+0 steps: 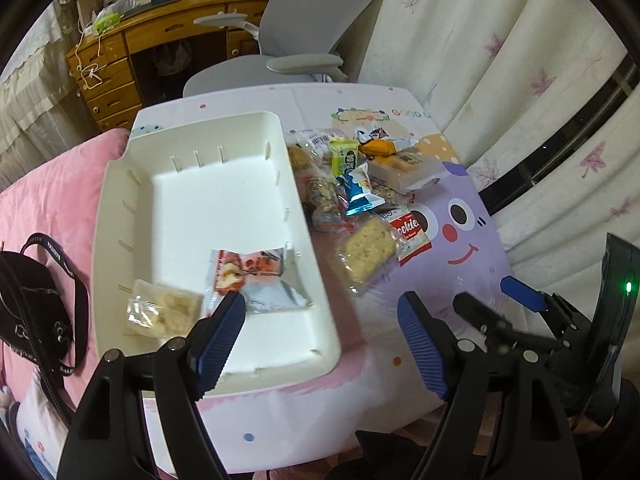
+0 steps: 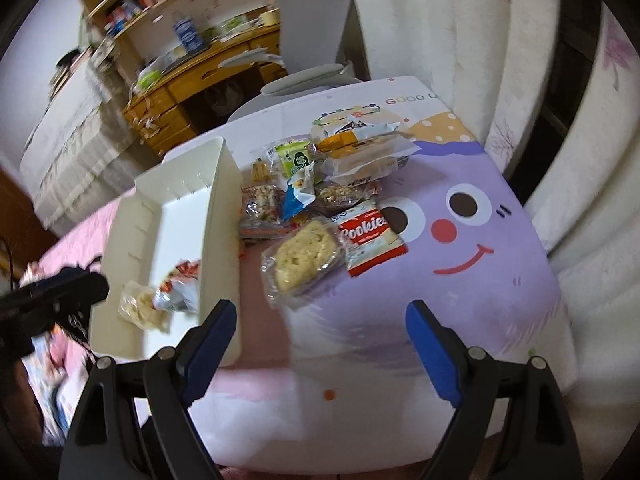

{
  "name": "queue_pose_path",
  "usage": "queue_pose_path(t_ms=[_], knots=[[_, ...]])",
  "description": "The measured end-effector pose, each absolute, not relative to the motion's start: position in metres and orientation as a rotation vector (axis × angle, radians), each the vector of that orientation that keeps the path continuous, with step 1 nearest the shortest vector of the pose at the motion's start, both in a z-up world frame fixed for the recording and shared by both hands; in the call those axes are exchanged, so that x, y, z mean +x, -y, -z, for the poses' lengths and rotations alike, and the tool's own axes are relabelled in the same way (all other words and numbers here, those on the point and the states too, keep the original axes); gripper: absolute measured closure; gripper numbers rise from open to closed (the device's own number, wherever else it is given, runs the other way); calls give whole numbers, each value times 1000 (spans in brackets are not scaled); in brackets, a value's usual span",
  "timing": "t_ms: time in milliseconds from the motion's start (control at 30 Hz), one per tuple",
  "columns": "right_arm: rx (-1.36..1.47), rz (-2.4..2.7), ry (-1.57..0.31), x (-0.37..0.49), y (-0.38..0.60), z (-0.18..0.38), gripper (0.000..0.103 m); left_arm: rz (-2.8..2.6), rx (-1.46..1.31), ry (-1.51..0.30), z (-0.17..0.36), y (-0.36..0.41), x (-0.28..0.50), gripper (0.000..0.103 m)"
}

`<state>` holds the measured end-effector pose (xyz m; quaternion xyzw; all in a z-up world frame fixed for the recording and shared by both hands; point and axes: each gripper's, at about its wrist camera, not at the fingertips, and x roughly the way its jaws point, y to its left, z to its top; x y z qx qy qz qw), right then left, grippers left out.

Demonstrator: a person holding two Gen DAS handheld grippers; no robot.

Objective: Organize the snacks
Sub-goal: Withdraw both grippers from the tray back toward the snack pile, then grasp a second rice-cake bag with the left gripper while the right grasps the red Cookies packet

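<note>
A white plastic bin (image 1: 120, 184) (image 2: 224, 184) sits on the left of a small cartoon-print table (image 1: 472, 248) (image 2: 500, 288). Inside lie a clear-wrapped rice cracker (image 1: 166, 310) (image 2: 140, 308) and a red-and-silver packet (image 1: 256, 276) (image 2: 178, 288). A pile of snacks lies right of the bin: a clear-wrapped rice cake (image 1: 366, 254) (image 2: 304, 258), a red Cookies pack (image 1: 410, 232) (image 2: 370, 236), a blue packet (image 1: 360, 192) (image 2: 296, 198), a green packet (image 1: 344, 156) (image 2: 296, 158). My left gripper (image 1: 320, 332) is open and empty at the bin's near edge. My right gripper (image 2: 318, 338) is open and empty, near the rice cake.
A grey office chair (image 1: 304, 40) (image 2: 308, 32) stands behind the table, with a wooden desk (image 1: 132, 52) (image 2: 180, 92) beyond. White curtains (image 1: 500, 60) hang on the right. A pink bedcover (image 1: 48, 208) with a black bag (image 1: 24, 304) lies left.
</note>
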<state>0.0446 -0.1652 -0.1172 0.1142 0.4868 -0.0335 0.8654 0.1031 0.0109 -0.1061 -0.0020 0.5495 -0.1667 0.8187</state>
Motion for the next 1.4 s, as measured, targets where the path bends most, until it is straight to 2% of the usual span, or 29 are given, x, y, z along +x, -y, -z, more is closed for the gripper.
queue_pose_path(t_ms=[167,600,933,1400], knots=[[110,13,-1049,53,183,127,16,301,-10,-1216,117,25,115,25],[177,-95,-1106,85,255,163,16,145,-56,-1369,162,91,148,17],[174,-151,-1039,118,277,181,16,9,-157,-1504,216,105,170,17],[163,-277,-1072,162,271,217,16,-136,-248,-1532,260,101,184,14]])
